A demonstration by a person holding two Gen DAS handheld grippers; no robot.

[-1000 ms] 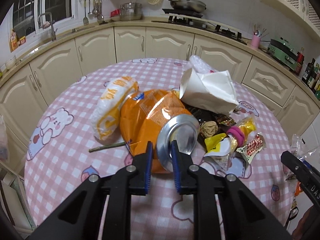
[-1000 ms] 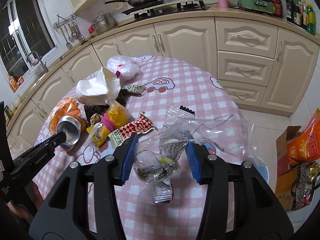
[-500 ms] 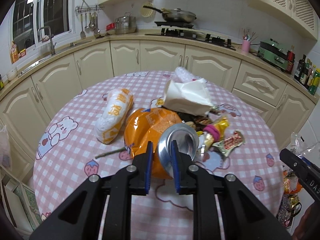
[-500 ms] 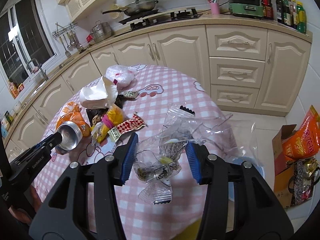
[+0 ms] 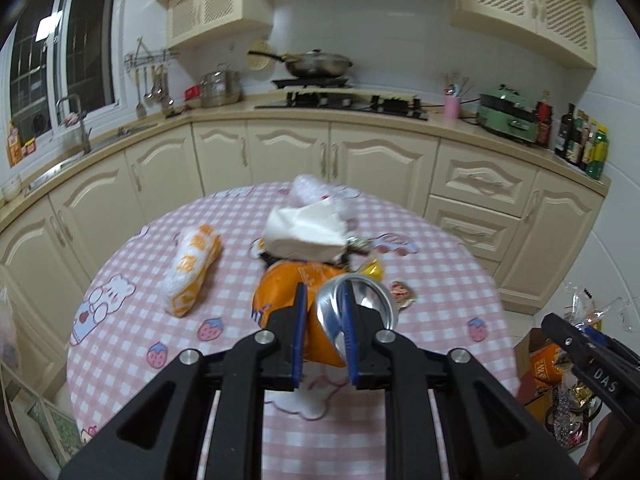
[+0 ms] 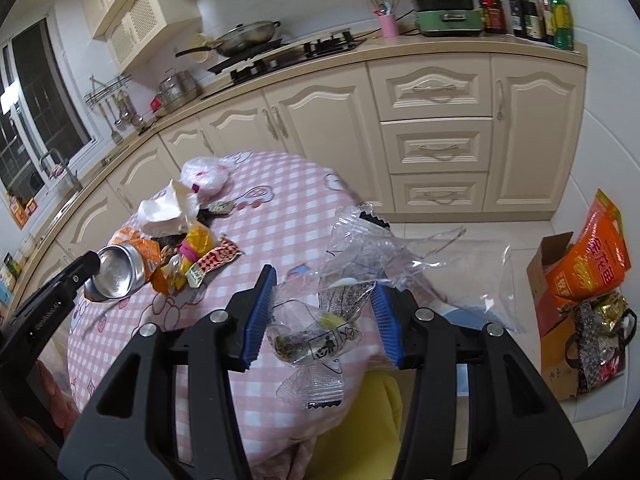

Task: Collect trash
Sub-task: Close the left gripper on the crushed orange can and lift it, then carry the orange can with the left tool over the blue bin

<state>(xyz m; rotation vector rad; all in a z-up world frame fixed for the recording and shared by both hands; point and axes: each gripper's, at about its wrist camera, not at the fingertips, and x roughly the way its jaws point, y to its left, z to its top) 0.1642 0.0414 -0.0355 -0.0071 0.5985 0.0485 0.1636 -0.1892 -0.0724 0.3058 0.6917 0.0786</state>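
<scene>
Trash already in hand: the crushed silver can (image 5: 356,308) sits pinched by its rim in the left gripper (image 5: 323,330), fingers closed on the rim, held above the worktop (image 5: 132,320). Its long axis runs roughly along the fingers, and its silvery end faces back toward the left camera. The right gripper (image 6: 322,312) has fingers (image 6: 260,312) part-spread around clear plastic wrappers (image 6: 340,292), bunched and hanging past the worktop edge. The remaining pile, an orange bag (image 5: 280,288), white paper (image 5: 308,232) and small wrappers (image 6: 208,260), lies ahead of the left gripper, which is the nearer.
</scene>
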